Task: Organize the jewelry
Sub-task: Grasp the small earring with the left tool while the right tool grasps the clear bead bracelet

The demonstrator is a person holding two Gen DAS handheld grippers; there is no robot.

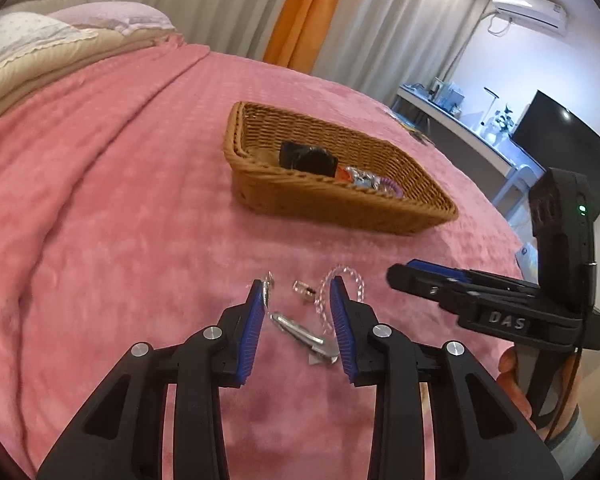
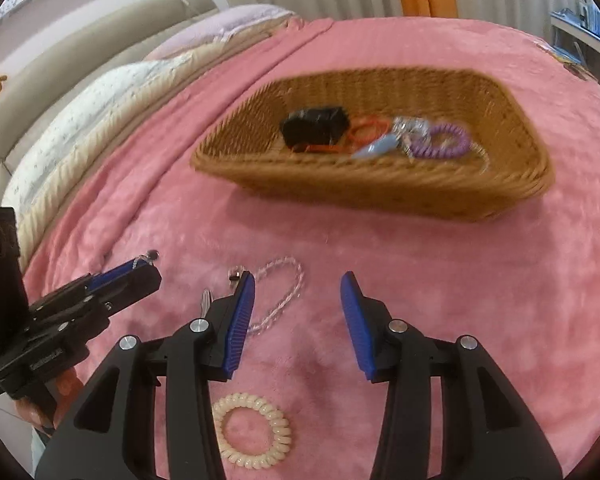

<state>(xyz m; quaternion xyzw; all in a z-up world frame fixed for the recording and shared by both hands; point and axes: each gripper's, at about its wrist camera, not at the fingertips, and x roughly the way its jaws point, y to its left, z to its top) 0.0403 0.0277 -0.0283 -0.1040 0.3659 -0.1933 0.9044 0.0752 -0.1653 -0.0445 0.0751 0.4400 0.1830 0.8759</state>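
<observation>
A wicker basket (image 1: 416, 208) (image 2: 512, 184) sits on the pink bedspread and holds a black item (image 1: 308, 159) (image 2: 314, 128), an orange band (image 2: 370, 128), a purple coil tie (image 2: 446, 140) and silver pieces. My left gripper (image 1: 298, 286) is open just above the bed, straddling a silver hair clip (image 1: 300, 332), with a small ring (image 1: 303, 289), a keyring (image 1: 267, 286) and a clear bead bracelet (image 1: 354, 280) (image 2: 284, 296) around its tips. My right gripper (image 2: 298, 280) is open and empty over the bracelet. A cream coil hair tie (image 2: 252, 432) lies beneath it.
Pillows (image 1: 40, 36) and folded bedding lie at the head of the bed. Curtains (image 1: 300, 8) hang behind. A desk with a monitor (image 1: 560, 148) stands at the right. The right gripper also shows in the left wrist view (image 1: 396, 274); the left gripper shows in the right wrist view (image 2: 148, 270).
</observation>
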